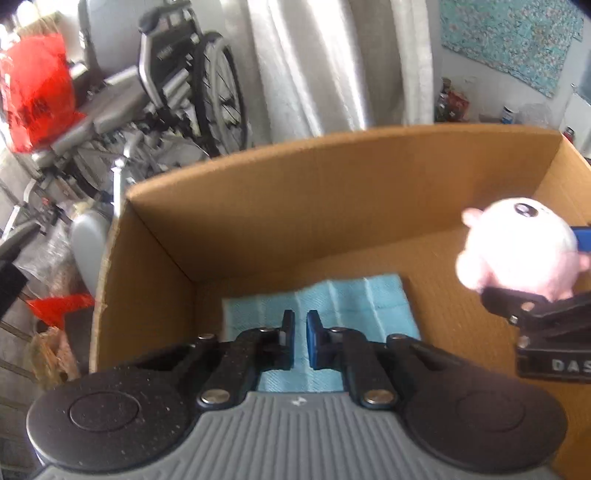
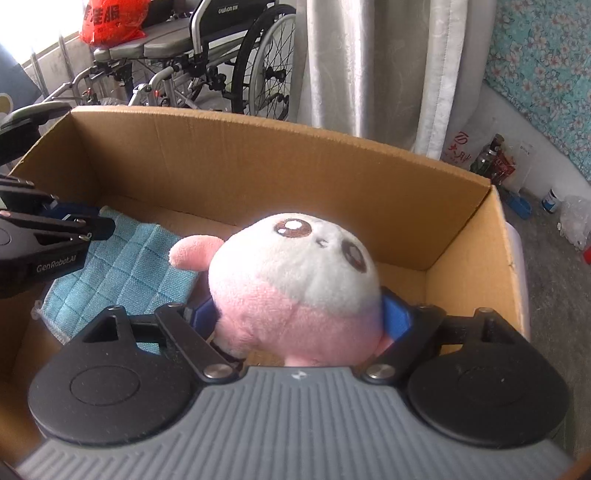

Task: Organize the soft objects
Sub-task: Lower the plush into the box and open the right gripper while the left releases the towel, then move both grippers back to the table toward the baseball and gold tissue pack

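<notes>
A pink and white plush toy (image 2: 295,284) is clamped between the blue pads (image 2: 397,317) of the right gripper (image 2: 299,321) and is held above the right part of an open cardboard box (image 2: 280,162). Its face is turned upward and toward the far wall. A folded blue cloth (image 2: 118,269) is laid flat on the box floor at the left, apart from the toy. The left gripper (image 1: 300,339) is held over the cloth, its jaws drawn nearly together with only a narrow gap and nothing between them. Beyond the far wall of the box a wheelchair (image 2: 221,62) is seen, with a red bag (image 2: 114,18) on it, and a grey curtain (image 2: 369,66) is hung to the right.
</notes>
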Tool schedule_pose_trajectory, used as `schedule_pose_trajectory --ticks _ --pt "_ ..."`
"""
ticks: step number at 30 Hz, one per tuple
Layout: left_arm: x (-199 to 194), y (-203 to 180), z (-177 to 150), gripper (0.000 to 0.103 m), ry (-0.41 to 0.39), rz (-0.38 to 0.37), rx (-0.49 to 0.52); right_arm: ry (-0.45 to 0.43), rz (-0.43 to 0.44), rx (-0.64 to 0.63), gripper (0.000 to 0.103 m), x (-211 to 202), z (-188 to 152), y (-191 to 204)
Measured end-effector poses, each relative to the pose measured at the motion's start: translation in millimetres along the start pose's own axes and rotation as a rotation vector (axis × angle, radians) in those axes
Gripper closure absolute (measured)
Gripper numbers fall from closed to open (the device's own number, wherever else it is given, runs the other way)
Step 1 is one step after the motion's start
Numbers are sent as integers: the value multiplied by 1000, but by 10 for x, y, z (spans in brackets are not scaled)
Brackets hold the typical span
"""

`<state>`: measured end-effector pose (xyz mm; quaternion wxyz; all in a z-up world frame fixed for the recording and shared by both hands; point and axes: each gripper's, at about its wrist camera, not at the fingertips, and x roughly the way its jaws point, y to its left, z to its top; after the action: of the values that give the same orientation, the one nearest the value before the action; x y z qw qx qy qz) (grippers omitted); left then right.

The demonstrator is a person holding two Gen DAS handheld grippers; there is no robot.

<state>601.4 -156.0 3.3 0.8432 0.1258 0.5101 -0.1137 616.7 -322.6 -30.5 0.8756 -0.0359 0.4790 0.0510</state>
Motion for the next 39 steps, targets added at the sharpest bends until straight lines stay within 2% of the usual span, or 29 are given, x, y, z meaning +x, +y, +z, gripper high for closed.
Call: schedule_pose_trajectory --ticks 1,3,4,8,11,16,18,19,22,25,26,27,28,30,31,34,36,39 --pt "64 3 -10 94 44 -21 2 15 -12 -10 18 57 -11 8" --pt "154 -31 -27 94 77 6 12 38 -41 -45 17 182 -15 65" --pt "210 -26 -24 94 84 14 5 53 -46 -44 15 265 -11 86" --pt "310 92 63 94 71 0 -76 10 -36 -23 13 322 23 81" --pt "349 131 113 93 52 -3 -67 -2 -48 -49 12 343 -5 115" --pt "426 271 112 95 -6 9 -168 -20 -35 -16 10 386 -24 79" --pt "458 262 139 95 -24 51 -141 4 -90 -121 10 491 -92 163" --pt "467 257 148 95 -38 74 -134 -27 -88 -153 9 505 -138 183" --pt "486 239 144 95 -84 104 -145 -22 33 -97 9 512 -157 90" --pt "490 175 116 94 -128 142 -114 -29 32 -126 9 488 -157 134" --pt "479 113 86 92 -139 163 -83 -33 29 -148 9 473 -162 170" --pt "469 54 75 85 -136 190 -54 -40 18 -173 9 446 -176 226" --pt "447 -42 73 69 -115 233 0 -46 6 -190 9 423 -190 266" --pt "368 -168 98 51 -88 302 86 -49 -15 -228 9 371 -217 353" --pt "278 -185 104 50 -104 306 92 -60 -20 -244 9 322 -224 392" --pt "-51 -94 133 48 -138 239 33 -120 -37 -267 9 77 -175 485" --pt "-293 -35 138 48 -148 255 11 -126 -51 -289 9 -168 -141 524" --pt "-681 41 73 48 -207 273 2 -152 -87 -305 9 -599 -83 522"
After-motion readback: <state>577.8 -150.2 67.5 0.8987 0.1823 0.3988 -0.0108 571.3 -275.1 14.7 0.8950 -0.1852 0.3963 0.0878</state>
